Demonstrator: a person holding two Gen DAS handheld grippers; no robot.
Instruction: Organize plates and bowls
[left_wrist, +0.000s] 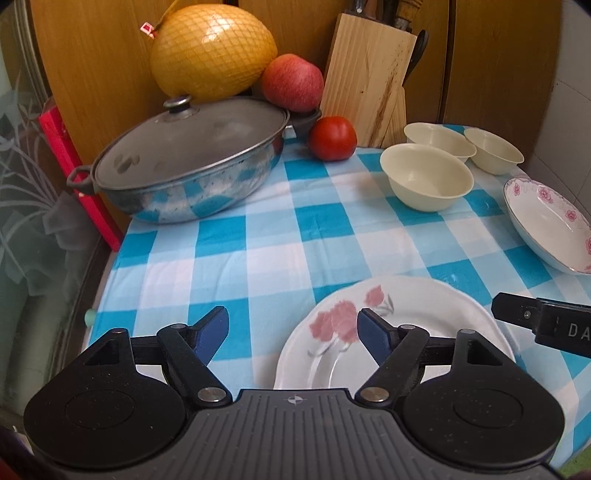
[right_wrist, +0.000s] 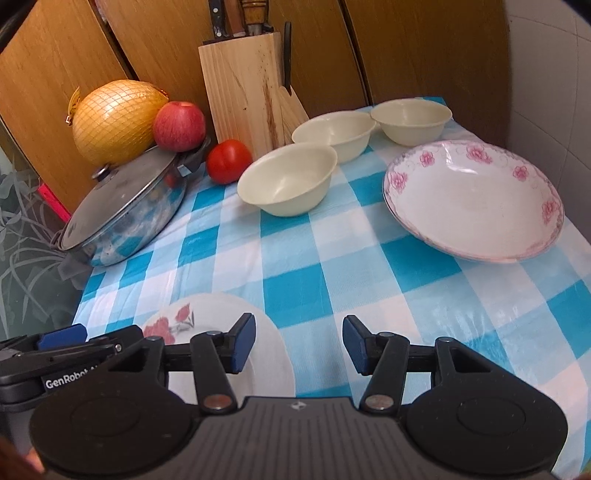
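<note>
A white plate with red flowers (left_wrist: 413, 314) (right_wrist: 266, 350) lies at the near edge of the checked cloth. My left gripper (left_wrist: 291, 325) is open above the plate's left rim, with nothing pressed between its pads. My right gripper (right_wrist: 298, 332) is open too, hovering over bare cloth just right of that plate. A deep plate with a pink flower rim (left_wrist: 546, 221) (right_wrist: 472, 199) sits at the right. Three cream bowls stand at the back: the nearest (left_wrist: 426, 177) (right_wrist: 288, 181), the middle one (left_wrist: 439, 142) (right_wrist: 334, 133) and the far right one (left_wrist: 493, 149) (right_wrist: 412, 120).
A lidded steel pot (left_wrist: 188, 162) (right_wrist: 122, 210) stands at the back left, with a netted pomelo (left_wrist: 212, 51), an apple (left_wrist: 291, 81) and a tomato (left_wrist: 332, 138) behind it. A knife block (left_wrist: 369, 77) leans against the wooden wall. The table's edge drops off on the left.
</note>
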